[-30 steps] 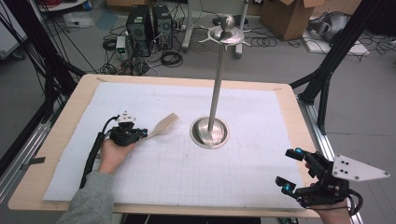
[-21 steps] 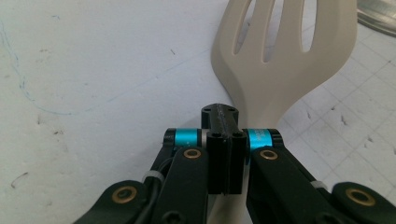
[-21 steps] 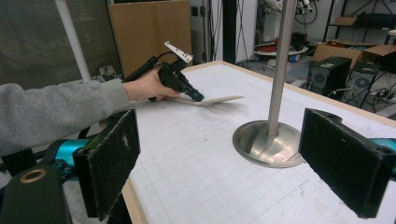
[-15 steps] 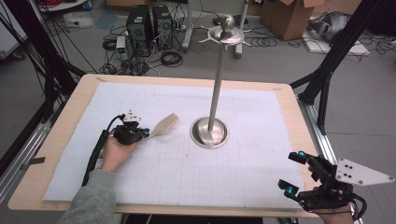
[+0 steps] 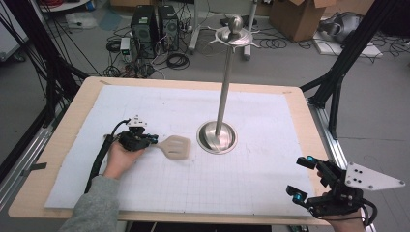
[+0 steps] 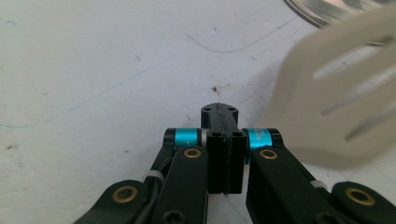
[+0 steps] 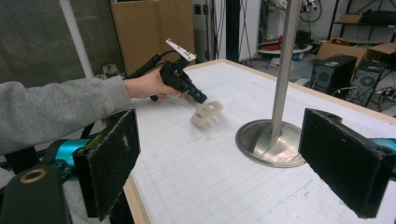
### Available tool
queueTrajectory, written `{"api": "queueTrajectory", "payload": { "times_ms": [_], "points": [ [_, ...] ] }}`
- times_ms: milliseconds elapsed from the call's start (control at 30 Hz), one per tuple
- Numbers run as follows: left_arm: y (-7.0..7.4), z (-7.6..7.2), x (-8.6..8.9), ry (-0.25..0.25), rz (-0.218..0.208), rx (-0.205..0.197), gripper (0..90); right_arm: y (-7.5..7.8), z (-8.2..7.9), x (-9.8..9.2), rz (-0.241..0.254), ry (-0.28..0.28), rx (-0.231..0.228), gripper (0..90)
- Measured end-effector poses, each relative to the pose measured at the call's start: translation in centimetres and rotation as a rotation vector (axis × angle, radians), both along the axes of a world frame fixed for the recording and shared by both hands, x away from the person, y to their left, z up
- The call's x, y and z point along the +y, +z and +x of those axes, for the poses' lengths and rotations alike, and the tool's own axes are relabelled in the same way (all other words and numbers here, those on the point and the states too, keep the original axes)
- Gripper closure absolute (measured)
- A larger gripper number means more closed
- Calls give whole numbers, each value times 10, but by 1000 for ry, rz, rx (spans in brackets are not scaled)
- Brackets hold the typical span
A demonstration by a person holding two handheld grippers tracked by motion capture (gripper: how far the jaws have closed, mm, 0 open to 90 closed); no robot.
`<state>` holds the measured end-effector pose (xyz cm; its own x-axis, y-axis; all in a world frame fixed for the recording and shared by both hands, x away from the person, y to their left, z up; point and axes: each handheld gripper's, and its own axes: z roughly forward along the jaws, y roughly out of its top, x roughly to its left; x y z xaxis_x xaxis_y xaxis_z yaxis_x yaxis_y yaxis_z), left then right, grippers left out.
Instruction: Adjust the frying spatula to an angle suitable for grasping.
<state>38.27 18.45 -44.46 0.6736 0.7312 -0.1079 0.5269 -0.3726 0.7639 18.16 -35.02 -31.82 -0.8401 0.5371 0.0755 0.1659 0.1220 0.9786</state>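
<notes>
Left gripper (image 5: 153,141) clamped on slotted spatula (image 5: 175,147) handle, above white mat (image 5: 145,106), left of stand base (image 5: 217,137). Spatula blade rotated flatter versus earlier frame. Right gripper (image 5: 302,180) spread wide, empty, at near-right table edge (image 5: 297,96).

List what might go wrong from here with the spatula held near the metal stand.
The left tool pinches the beige spatula only by its handle end, so the blurred, lifted blade might twist or slip out. The blade sits close to the metal stand; a swing could knock its base. The right tool, open at the table edge, likely cannot help quickly.
</notes>
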Motion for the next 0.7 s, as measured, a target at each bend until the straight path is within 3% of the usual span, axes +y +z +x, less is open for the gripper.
{"api": "queueTrajectory", "payload": {
  "times_ms": [67, 133, 167, 333, 700],
  "points": [
    [-2, -1, -4, -27, -7, 4, 900, 0, 0, 0, 0, 1, 10, 117],
    [-3, -2, -8, -49, 13, 3, 899, 0, 1, 0, -1, 1, 8, 117],
    [-1, -4, -13, -44, 55, -17, 899, 0, 0, 0, -3, 2, 14, 117],
    [-1, -5, -13, -43, 45, -9, 899, 0, 0, 1, -7, 6, 10, 117],
    [-1, -13, -10, -96, 5, 34, 899, 0, 2, 3, -13, 11, 15, 117]
  ]
}}
